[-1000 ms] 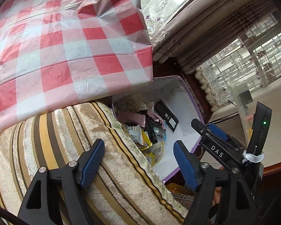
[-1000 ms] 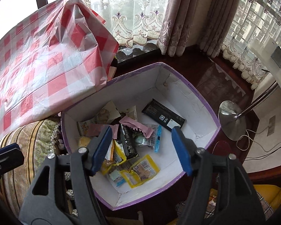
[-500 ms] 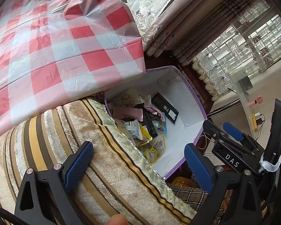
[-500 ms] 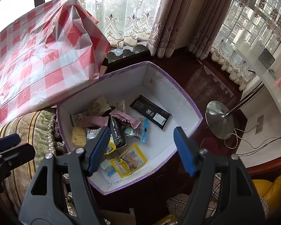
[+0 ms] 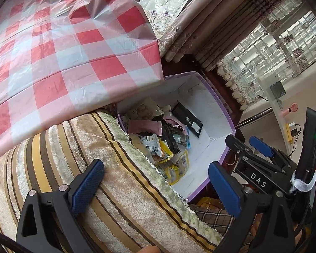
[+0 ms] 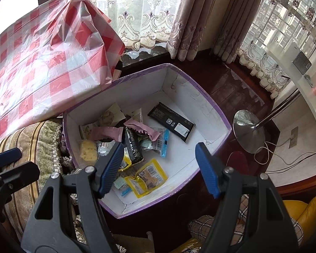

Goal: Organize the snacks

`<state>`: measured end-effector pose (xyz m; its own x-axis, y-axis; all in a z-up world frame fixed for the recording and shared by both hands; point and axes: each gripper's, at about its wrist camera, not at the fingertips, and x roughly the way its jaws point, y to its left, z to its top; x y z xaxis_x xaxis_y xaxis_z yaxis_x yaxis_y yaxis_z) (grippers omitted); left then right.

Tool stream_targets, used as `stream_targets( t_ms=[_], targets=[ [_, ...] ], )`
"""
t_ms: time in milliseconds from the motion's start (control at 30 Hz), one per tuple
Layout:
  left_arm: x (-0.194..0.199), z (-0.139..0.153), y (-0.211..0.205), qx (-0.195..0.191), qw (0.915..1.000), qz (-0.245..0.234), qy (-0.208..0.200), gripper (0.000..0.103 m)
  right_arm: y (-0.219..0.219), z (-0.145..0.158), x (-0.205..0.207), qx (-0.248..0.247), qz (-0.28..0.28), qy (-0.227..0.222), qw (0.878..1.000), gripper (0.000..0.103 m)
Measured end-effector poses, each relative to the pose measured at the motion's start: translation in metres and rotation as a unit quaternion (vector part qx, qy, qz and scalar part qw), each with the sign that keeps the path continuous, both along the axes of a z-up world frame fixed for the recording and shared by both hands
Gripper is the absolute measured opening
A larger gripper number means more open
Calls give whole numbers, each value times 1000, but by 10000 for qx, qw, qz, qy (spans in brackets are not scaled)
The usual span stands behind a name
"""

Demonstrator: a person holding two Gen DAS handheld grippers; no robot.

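On the left side of the left wrist view lies the red-and-white checked cover (image 5: 73, 48), and under it the striped cushion (image 5: 107, 181) fills the lower left. My left gripper (image 5: 155, 181) hangs over this cushion. A second ago its jaws stood clearly closer together; now they are spread wide and nothing is between them, so this claw is released and empty. I read this as getting ready for a next pick, not as holding something.

Moving to the middle, the purple-edged box (image 6: 202, 97) stands on the dark floor, and the snacks are inside it: a pink wrapper (image 6: 107, 133), a long black packet (image 6: 171, 124) lying alone toward the right wall, and a yellow pouch (image 6: 147, 177) near the front edge. Compared with a second ago, they look unmoved. My right gripper (image 6: 160, 170) hovers above the front of the box, jaws apart and empty, a little wider than before.

To the right stand the lamp base (image 6: 248, 130) with its white cable (image 6: 284, 145) and the curtains (image 6: 200, 16).

The cushion edge hides part of the box from the left gripper, and the cover overhangs the box's back corner, so I judge the right side the easier way in.
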<state>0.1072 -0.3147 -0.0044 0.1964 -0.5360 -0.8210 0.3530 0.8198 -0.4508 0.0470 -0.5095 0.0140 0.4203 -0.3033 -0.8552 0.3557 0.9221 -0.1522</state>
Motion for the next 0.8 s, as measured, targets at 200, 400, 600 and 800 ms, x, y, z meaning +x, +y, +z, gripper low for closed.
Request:
stream_targets(
  t_ms=[200,400,600,800],
  targets=[
    [0,1,0,-8,10000,-19,4,102,-1,-1,1,-36,15,33,10000,73],
    [0,1,-1,12,10000,-44,3,102,0,-2,2,-90,37,64,9999,73],
    [-1,1,-3,54,10000,-80,-25,103,2,-3,2,-76,51,76,9999,73],
    [-1,0,-3,37,10000,-69,-23,103,0,-3,2,17,54,55,10000,73]
  ],
)
